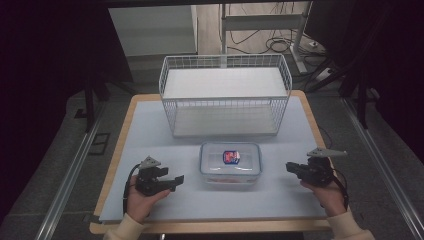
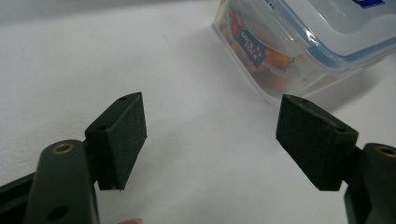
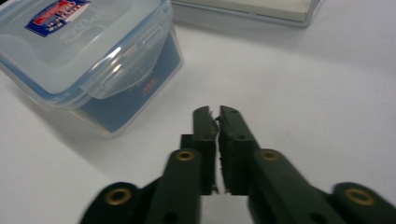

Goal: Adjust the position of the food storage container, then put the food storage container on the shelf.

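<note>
**Two grippers near the box, nothing grasped yet**

The clear plastic food box with blue-rimmed lid (image 1: 230, 163) stands closed on the white table (image 1: 150, 135), before the white wire basket (image 1: 225, 95). The left gripper (image 1: 176, 181) has its jaws wide apart; the right gripper (image 1: 290, 167) has them pressed together, empty. Probably all handling remains.

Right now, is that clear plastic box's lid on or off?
On. The lid sits flat on the box, its side flap folded down against the wall.
</note>
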The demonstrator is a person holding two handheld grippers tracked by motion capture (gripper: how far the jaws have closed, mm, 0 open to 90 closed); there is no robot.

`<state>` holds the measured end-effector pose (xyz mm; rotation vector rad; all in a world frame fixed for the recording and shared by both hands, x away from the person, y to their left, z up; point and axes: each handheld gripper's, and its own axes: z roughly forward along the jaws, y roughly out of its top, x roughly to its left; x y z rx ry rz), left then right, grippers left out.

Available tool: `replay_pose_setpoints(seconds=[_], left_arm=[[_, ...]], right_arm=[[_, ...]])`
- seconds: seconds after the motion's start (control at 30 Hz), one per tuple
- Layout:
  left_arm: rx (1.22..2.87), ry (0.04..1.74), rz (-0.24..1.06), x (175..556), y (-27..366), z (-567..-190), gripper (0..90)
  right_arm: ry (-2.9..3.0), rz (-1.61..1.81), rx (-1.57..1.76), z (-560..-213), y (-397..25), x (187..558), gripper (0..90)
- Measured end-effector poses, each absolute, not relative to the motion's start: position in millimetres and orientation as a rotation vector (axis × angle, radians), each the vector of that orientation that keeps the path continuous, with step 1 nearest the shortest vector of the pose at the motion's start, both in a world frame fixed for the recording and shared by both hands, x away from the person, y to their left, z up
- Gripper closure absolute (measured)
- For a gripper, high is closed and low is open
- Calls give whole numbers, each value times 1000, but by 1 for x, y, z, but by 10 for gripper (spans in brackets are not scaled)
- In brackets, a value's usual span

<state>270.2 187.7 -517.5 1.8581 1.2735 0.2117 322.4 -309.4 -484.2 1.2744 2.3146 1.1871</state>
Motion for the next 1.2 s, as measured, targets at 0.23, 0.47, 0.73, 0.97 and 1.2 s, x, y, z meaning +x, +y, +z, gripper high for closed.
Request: replay_pose_setpoints(seconds=[0.23, 0.47, 0.73, 0.97, 1.2], left_arm=[[1841, 1257, 186, 273, 186, -513, 213], [1784, 1246, 72, 284, 182, -506, 158], [1720, 1250, -73, 319, 168, -501, 131], [1695, 1259, -223, 344, 148, -511, 137], [1708, 1257, -313, 352, 136, -518, 152]], right_arm=[[2290, 1291, 1255, -481, -303, 323, 353], [2289, 1369, 1256, -475, -300, 321, 249], [2289, 1373, 1255, -474, -298, 323, 232], [2287, 1366, 1258, -475, -297, 324, 232], [2293, 1365, 1257, -475, -296, 324, 220]])
